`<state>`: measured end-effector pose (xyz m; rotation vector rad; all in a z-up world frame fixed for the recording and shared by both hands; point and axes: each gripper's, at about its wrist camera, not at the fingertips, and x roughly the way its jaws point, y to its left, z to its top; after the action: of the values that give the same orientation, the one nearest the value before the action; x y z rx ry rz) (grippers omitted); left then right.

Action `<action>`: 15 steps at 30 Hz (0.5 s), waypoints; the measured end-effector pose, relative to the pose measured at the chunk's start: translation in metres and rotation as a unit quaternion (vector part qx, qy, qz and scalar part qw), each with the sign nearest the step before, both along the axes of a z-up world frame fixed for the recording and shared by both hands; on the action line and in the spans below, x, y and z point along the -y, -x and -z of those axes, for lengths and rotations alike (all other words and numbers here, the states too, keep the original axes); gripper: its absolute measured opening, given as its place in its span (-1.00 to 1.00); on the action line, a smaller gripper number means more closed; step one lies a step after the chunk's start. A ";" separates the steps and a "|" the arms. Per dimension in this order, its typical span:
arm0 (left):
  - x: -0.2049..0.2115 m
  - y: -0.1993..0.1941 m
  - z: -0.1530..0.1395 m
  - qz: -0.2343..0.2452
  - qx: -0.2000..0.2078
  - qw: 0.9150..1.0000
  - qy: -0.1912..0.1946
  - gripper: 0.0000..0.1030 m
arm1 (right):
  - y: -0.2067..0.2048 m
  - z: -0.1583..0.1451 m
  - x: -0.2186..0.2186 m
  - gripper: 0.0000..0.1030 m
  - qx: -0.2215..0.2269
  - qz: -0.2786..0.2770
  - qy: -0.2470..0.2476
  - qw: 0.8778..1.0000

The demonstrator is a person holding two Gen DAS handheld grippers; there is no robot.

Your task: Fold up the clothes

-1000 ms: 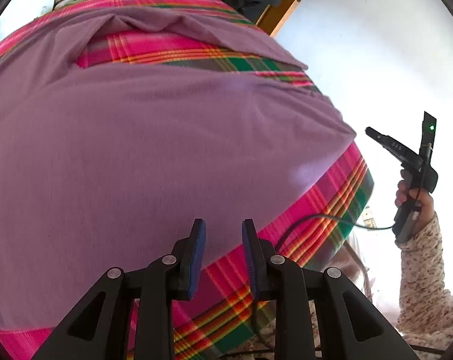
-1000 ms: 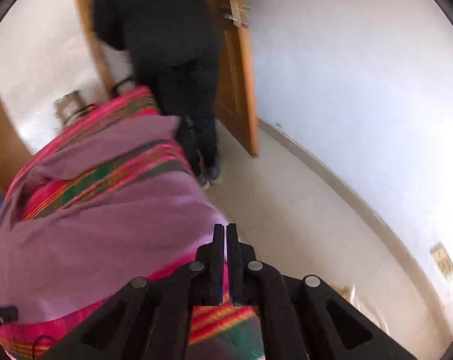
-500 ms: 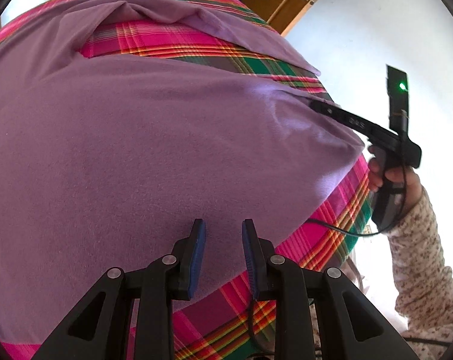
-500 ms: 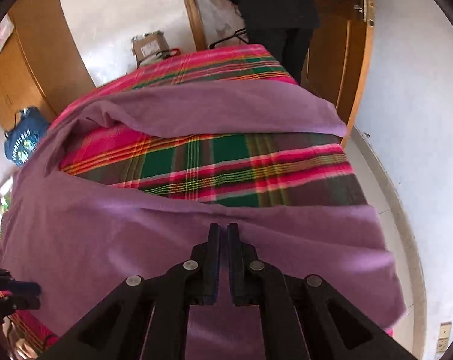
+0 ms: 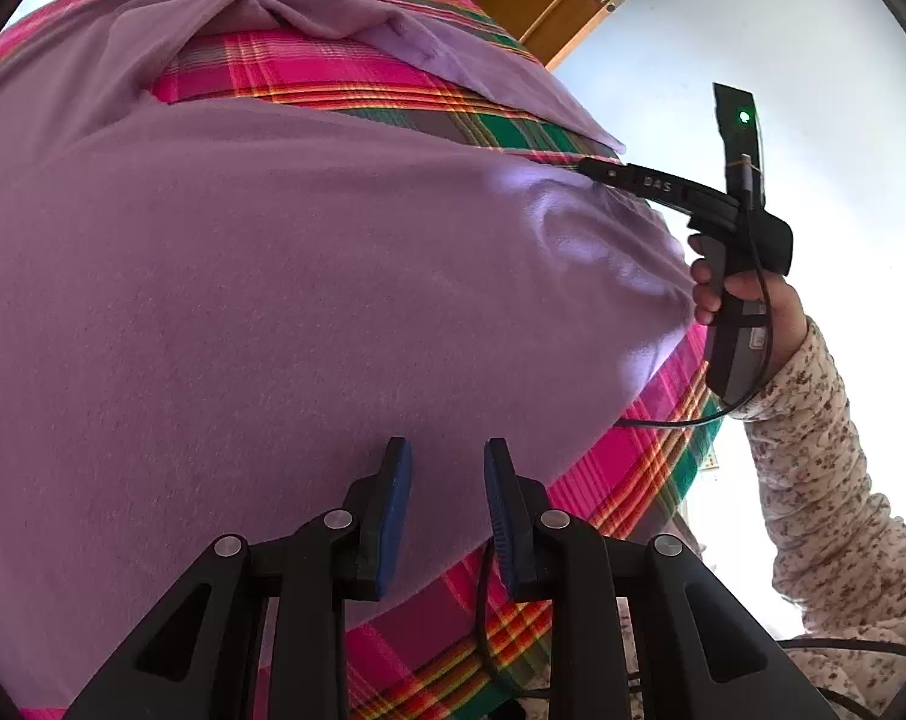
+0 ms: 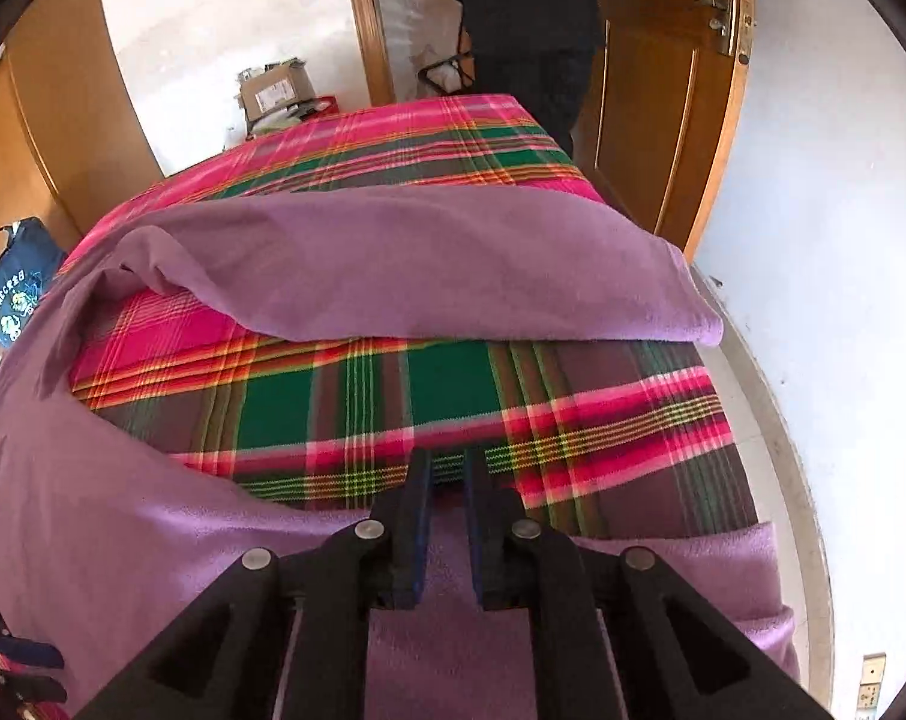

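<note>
Hovering left claw (image 5: 447,468) parted, purple garment (image 5: 273,300)

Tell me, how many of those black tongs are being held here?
2. The left tongs hover open over the near edge of the purple garment. The right tongs reach onto the garment's right corner over the plaid cloth, slightly parted.

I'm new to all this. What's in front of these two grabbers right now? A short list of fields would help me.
surface: plaid cloth, pink and green
garment: purple garment spread over it, far part lying apart across a plaid strip
left gripper: open, over the near hem, holding nothing
right gripper: narrow gap between fingers, at the garment's edge
background: wooden door, person in dark clothes
</note>
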<state>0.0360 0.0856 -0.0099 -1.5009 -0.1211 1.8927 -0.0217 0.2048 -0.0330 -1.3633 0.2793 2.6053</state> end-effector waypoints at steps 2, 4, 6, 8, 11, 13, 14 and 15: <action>0.003 0.000 -0.001 -0.004 -0.002 1.000 0.004 -0.50 | -0.009 -0.006 -0.006 -0.78 -0.009 0.012 0.002 1.000; 0.012 0.000 -0.003 -0.017 -0.008 1.000 0.009 -0.50 | -0.021 -0.010 -0.014 -0.68 -0.018 0.025 0.010 0.999; 0.029 0.000 -0.006 -0.040 -0.010 0.999 0.009 -0.50 | -0.037 -0.014 -0.015 -0.64 -0.023 0.026 0.008 0.999; 0.046 0.000 -0.009 -0.064 -0.015 0.998 0.008 -0.50 | -0.053 -0.019 -0.014 -0.64 -0.027 0.021 0.002 0.999; 0.075 -0.003 -0.016 -0.104 -0.025 0.994 0.011 -0.50 | -0.076 -0.036 -0.009 -0.64 -0.038 0.011 -0.022 0.999; 0.092 -0.006 -0.021 -0.127 -0.032 0.991 0.014 -0.50 | -0.090 -0.052 -0.009 -0.64 -0.052 0.009 -0.032 0.998; 0.101 -0.008 -0.023 -0.139 -0.035 0.990 0.014 -0.50 | -0.096 -0.061 -0.010 -0.64 -0.059 0.008 -0.037 0.998; 0.109 -0.010 -0.025 -0.149 -0.038 0.988 0.020 -0.50 | -0.106 -0.073 -0.011 -0.64 -0.066 0.005 -0.047 0.997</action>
<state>0.0462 -0.0235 0.0146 -1.5020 -0.2883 2.1973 0.0846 0.2158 0.0404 -1.1596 0.1777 2.6683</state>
